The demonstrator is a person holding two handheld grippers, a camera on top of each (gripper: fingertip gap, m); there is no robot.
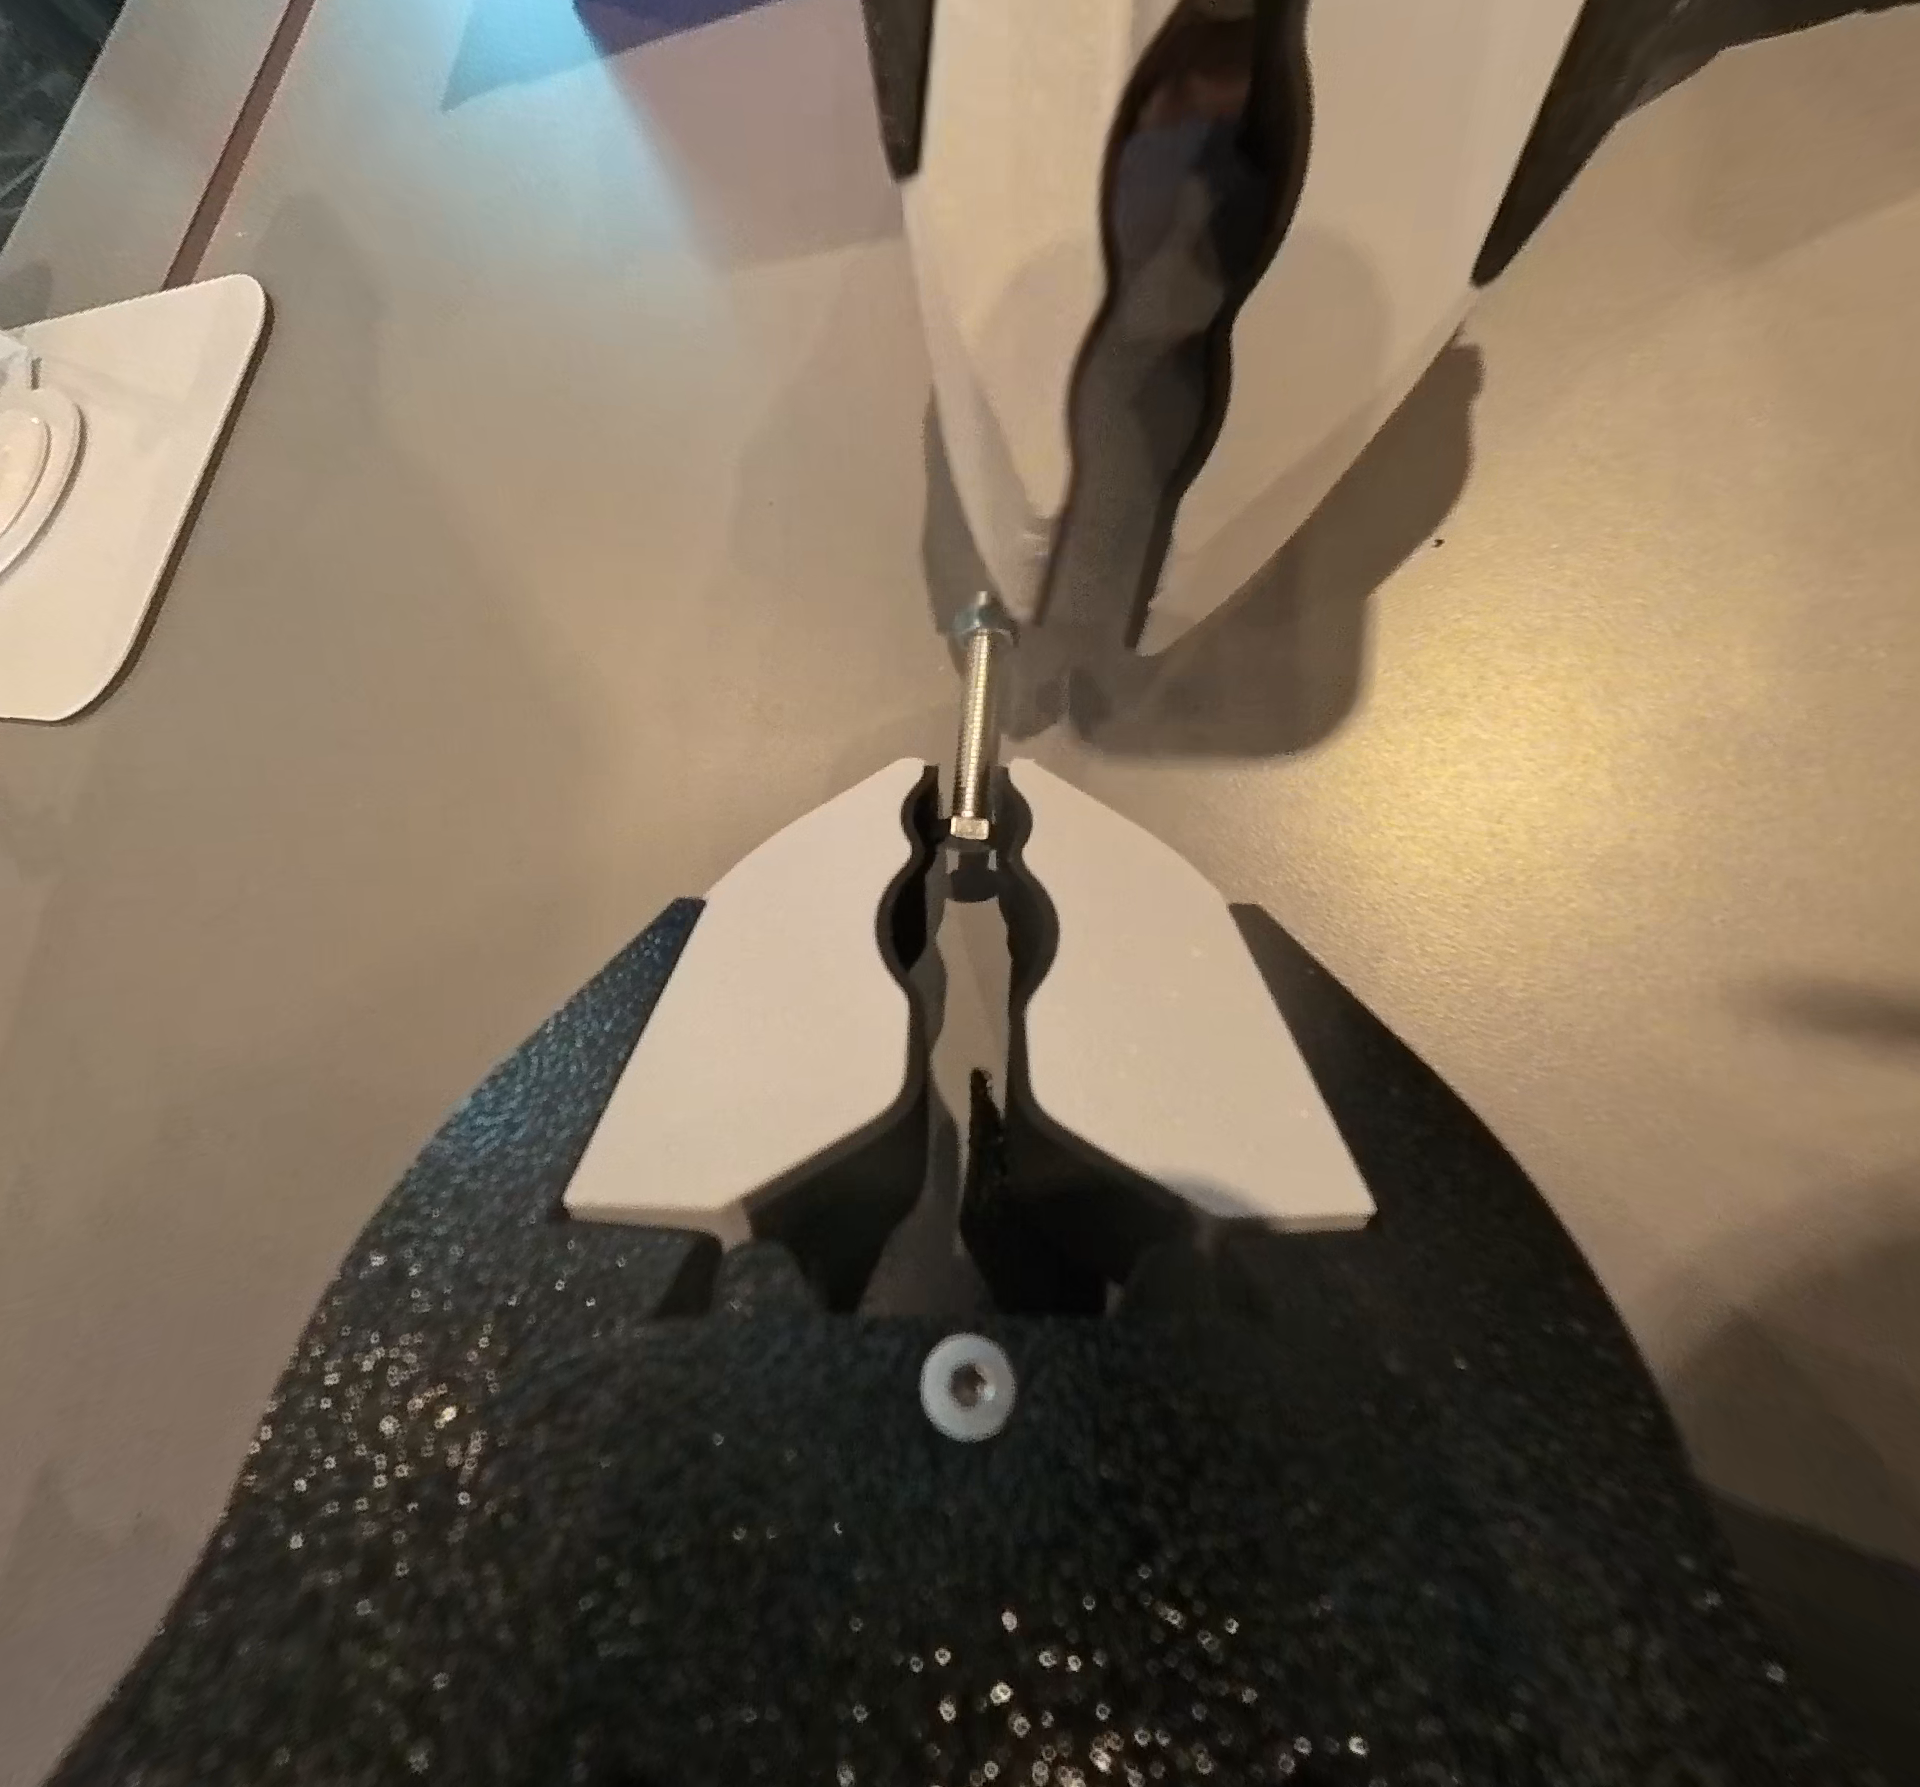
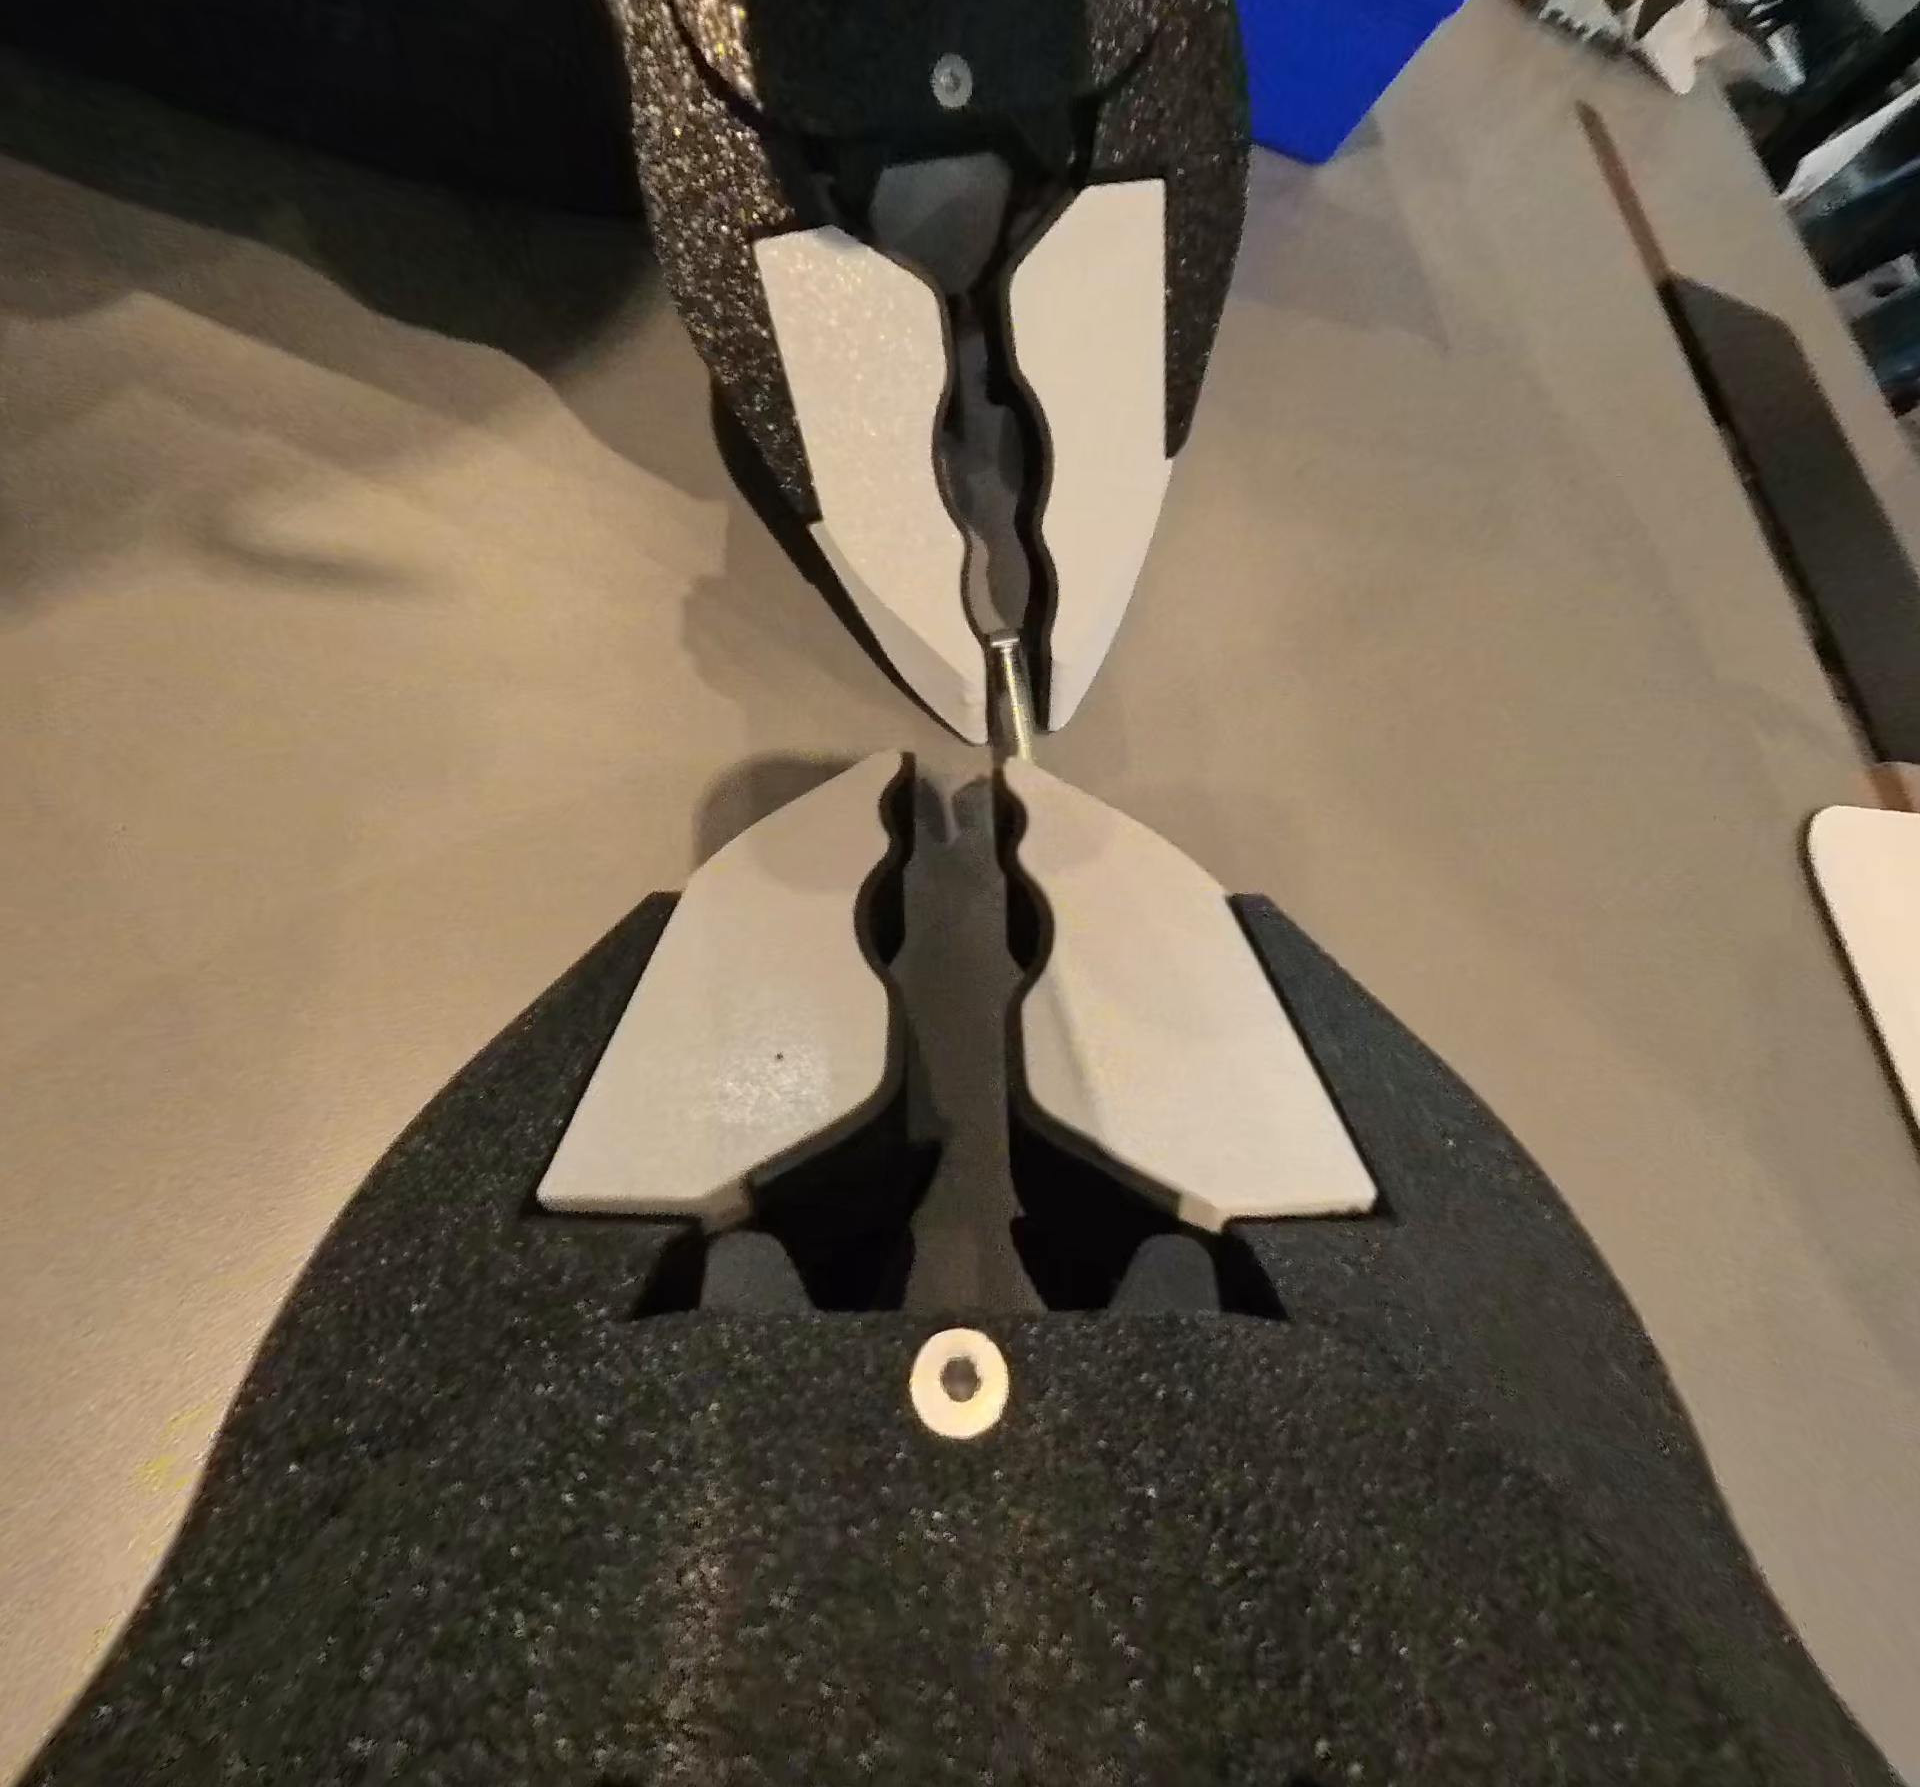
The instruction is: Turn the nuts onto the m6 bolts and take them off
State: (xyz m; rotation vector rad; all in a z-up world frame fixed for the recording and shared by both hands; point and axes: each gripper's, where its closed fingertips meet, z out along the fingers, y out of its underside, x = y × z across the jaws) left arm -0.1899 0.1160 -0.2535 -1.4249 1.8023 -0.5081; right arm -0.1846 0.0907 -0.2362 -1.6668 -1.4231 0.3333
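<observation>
Black speckled housing fills the near edge of each wrist view. Ahead of it, the left claw (image 1: 967,781) is pinched on the hex head of the bolt (image 1: 974,725), whose threaded shank juts forward over the bench (image 1: 520,490). At its far end sits the nut (image 1: 975,617), touching one fingertip of the right claw (image 1: 1086,631), which stands narrowly parted, gripping nothing.

The left gripper (image 1: 971,781) pointed straight ahead, jaws nearly closed, clamped on something thin at its tips. The right gripper (image 2: 961,766) faced it tip to tip from the far side, tilted slightly, its jaws narrowly parted
</observation>
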